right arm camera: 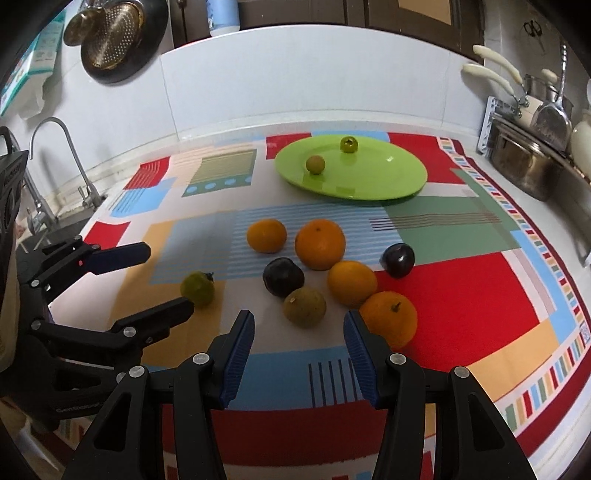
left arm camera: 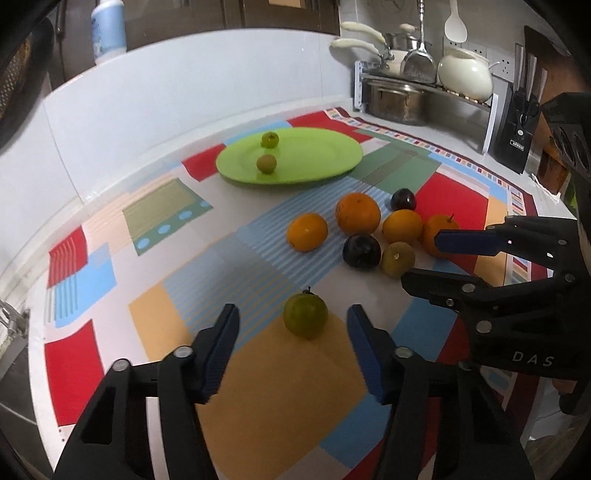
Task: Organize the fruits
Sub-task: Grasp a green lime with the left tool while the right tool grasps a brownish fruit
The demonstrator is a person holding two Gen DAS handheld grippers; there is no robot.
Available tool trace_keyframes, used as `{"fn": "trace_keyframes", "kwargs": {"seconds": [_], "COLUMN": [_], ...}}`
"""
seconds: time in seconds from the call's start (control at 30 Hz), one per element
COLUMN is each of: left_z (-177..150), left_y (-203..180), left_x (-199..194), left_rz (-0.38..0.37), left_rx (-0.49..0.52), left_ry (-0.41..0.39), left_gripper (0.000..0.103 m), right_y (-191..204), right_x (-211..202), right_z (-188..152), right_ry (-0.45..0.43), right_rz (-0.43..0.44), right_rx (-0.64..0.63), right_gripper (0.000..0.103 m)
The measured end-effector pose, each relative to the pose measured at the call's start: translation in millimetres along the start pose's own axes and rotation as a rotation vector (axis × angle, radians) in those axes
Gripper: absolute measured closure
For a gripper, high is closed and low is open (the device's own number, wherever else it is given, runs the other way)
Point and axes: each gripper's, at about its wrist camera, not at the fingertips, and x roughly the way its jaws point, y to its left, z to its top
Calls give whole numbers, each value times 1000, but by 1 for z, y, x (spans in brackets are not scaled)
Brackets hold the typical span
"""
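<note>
My left gripper is open low over the patterned cloth, and a green round fruit lies just ahead between its blue pads, untouched. My right gripper is open too, with an olive-brown fruit between its tips and an orange against the outside of its right finger. Several oranges and two dark plums cluster there. The green plate at the back holds two small green fruits. Each gripper shows in the other's view: right gripper, left gripper.
A rack of pots and a knife block stand at the back right corner. A faucet and sink lie off the cloth's left edge. A white wall panel runs along the back, with a bottle above it.
</note>
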Motion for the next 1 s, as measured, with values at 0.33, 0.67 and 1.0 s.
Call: {"fn": "trace_keyframes", "kwargs": {"seconds": [0.33,0.67,1.0], "left_z": [1,3,9], "left_y": [4,8,3], "left_x": [17,23,0], "left_rz": [-56,-70,-61], "left_rx": [-68,-116,-127], "left_ry": [49,67,45], "left_gripper": [65,74,74], "right_y": [-4,-5,-5], "right_x": [22,29,11], "right_z": [4,6,9], "right_ry": [34,50,16], "right_rz": [29,38,55], "right_rx": [19,17,12], "right_gripper": [60,72,72]}}
